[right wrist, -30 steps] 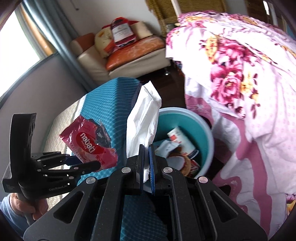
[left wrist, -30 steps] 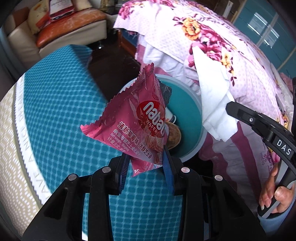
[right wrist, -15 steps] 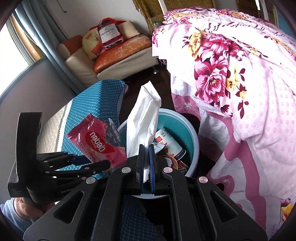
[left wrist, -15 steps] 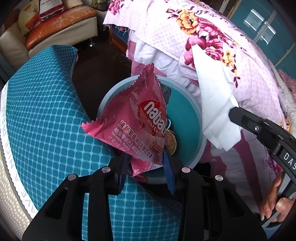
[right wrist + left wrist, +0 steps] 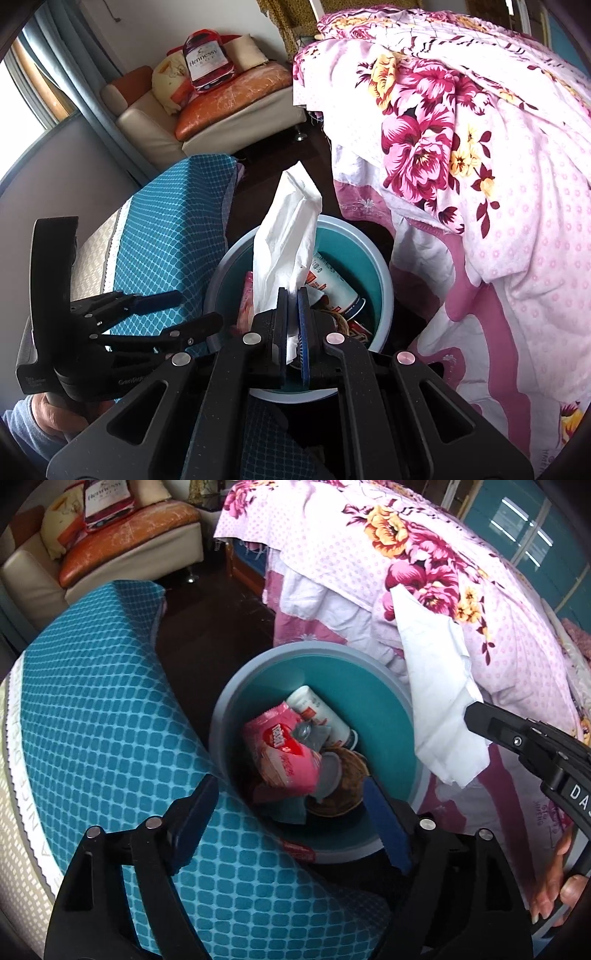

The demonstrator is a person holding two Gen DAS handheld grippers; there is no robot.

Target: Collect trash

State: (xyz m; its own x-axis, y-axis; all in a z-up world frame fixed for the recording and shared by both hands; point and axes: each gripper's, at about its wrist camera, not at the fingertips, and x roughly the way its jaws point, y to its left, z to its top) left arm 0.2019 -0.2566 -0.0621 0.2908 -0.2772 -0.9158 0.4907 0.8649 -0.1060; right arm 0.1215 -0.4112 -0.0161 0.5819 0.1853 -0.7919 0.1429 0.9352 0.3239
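Observation:
A round teal trash bin [image 5: 258,672] stands on the floor between the blue-checked cushion and the bed; it also shows in the right wrist view [image 5: 376,258]. The pink Nabati wafer wrapper [image 5: 284,749] lies inside it on a white bottle [image 5: 321,712] and other trash. My left gripper [image 5: 291,812] is open and empty just above the bin's near rim; in the right wrist view it [image 5: 184,308] sits left of the bin. My right gripper [image 5: 293,325] is shut on a white tissue [image 5: 288,236], held over the bin; the tissue [image 5: 439,698] also shows in the left wrist view.
A blue-checked cushion [image 5: 92,738] lies left of the bin. A bed with a pink floral quilt [image 5: 480,155] is close on the right. A cream sofa with an orange cushion [image 5: 229,96] stands at the back across dark floor [image 5: 214,627].
My left gripper opened and the wafer wrapper dropped into the bin. Both grippers moved closer over the bin. The right gripper still holds the tissue.

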